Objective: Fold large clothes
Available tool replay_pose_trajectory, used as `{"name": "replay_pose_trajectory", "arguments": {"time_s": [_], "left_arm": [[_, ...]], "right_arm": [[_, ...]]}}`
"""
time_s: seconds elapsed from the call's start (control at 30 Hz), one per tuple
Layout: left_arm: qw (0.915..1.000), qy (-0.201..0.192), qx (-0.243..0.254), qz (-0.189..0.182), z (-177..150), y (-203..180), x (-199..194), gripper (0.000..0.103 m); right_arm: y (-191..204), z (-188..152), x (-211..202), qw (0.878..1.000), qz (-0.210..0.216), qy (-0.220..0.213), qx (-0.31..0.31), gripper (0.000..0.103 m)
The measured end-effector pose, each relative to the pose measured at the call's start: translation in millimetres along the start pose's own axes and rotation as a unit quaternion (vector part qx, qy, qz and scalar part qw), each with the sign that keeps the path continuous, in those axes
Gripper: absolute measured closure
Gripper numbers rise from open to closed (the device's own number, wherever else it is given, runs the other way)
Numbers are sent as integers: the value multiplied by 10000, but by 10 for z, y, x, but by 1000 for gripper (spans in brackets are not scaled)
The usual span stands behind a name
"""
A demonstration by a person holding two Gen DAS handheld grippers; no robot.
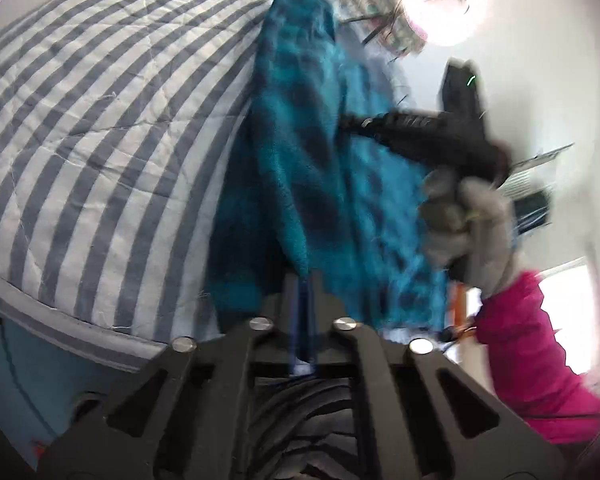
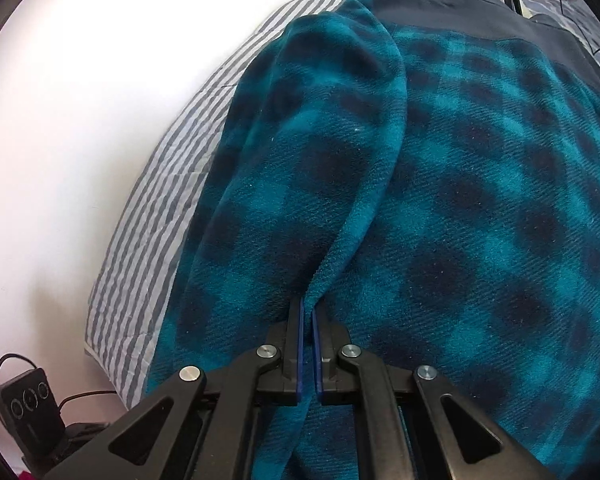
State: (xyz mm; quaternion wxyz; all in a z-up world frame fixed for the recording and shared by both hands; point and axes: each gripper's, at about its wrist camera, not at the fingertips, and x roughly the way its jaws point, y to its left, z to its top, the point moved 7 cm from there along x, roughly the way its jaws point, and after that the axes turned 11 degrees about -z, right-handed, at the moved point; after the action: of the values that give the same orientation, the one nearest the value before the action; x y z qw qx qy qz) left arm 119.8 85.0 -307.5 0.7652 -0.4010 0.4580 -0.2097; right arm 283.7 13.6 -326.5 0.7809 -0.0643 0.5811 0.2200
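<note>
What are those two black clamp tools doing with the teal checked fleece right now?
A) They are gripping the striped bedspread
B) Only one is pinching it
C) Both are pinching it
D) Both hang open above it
C: the left gripper and the right gripper each have their fingers closed on a fold of the teal checked fleece garment, which drapes over the striped bedspread.

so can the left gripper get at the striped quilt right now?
Probably not: the left gripper is shut on the teal plaid fleece, which hangs between it and the striped quilt. It would need to release first.
</note>
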Motion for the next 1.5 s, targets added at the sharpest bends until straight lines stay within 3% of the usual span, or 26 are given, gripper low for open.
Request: {"name": "replay_pose_trajectory", "arguments": {"time_s": [0.1, 0.23, 0.33, 0.47, 0.53, 0.6, 0.67, 0.8, 0.93, 0.97, 1.03, 1.07, 1.1, 1.2, 1.3, 1.37, 1.43, 1.5], "left_arm": [[9997, -39, 148, 199, -21, 18, -32, 103], [9991, -51, 221, 348, -60, 75, -42, 103], [9988, -65, 255, 401, -99, 86, -61, 103], [9985, -210, 270, 430, -88, 91, -154, 103], [9979, -352, 194, 517, -64, 132, -245, 92], [9973, -586, -23, 433, -10, 208, -331, 45], [9967, -669, -297, 360, 34, 308, -334, 37], [9961, -445, -751, -143, 42, 398, -197, 37], [9972, -293, -662, -202, -32, 322, -65, 37], [9976, -266, -617, -153, -46, 299, -43, 43], [9984, -170, -533, -23, -92, 268, 4, 66], [9986, -129, -499, 94, -112, 265, 17, 85], [9986, -145, -471, 165, -121, 260, 13, 94], [9991, -327, -213, 194, -110, 140, -74, 97], [9984, -419, 245, 299, -84, -49, -143, 98], [9976, -434, 459, 291, -67, -176, -166, 98], [9963, -426, 689, 283, -39, -318, -157, 98], [9951, -377, 890, 208, -53, -445, -167, 98]], "right_arm": [[42, -1, -92, 9983, -464, -247, -254, 93], [387, -59, -358, 9947, -106, -761, -683, 88], [683, -182, -279, 9906, 61, -678, -1189, 88], [903, -342, 138, 9851, -249, -351, -1666, 87], [911, -390, 315, 9846, -338, -254, -1696, 87], [936, -379, 318, 9843, -313, -338, -1706, 87], [939, -374, 265, 9853, -234, -331, -1661, 87], [879, -548, 2, 9840, 262, -227, -1747, 85], [892, -813, -91, 9808, 571, -9, -1867, 85], [903, -861, -90, 9806, 578, 28, -1875, 85], [905, -869, -17, 9809, 508, 69, -1878, 85], [909, -871, 41, 9820, 446, 98, -1835, 85], [941, -890, 43, 9825, 395, 124, -1817, 85], [995, -904, 78, 9810, 326, 112, -1908, 85], [985, -837, -45, 9817, 524, 106, -1826, 81], [923, -705, -158, 9842, 512, -51, -1692, 71], [802, -513, -256, 9880, 389, -283, -1464, 38], [704, -272, -321, 9912, 342, -432, -1206, 34]]}}
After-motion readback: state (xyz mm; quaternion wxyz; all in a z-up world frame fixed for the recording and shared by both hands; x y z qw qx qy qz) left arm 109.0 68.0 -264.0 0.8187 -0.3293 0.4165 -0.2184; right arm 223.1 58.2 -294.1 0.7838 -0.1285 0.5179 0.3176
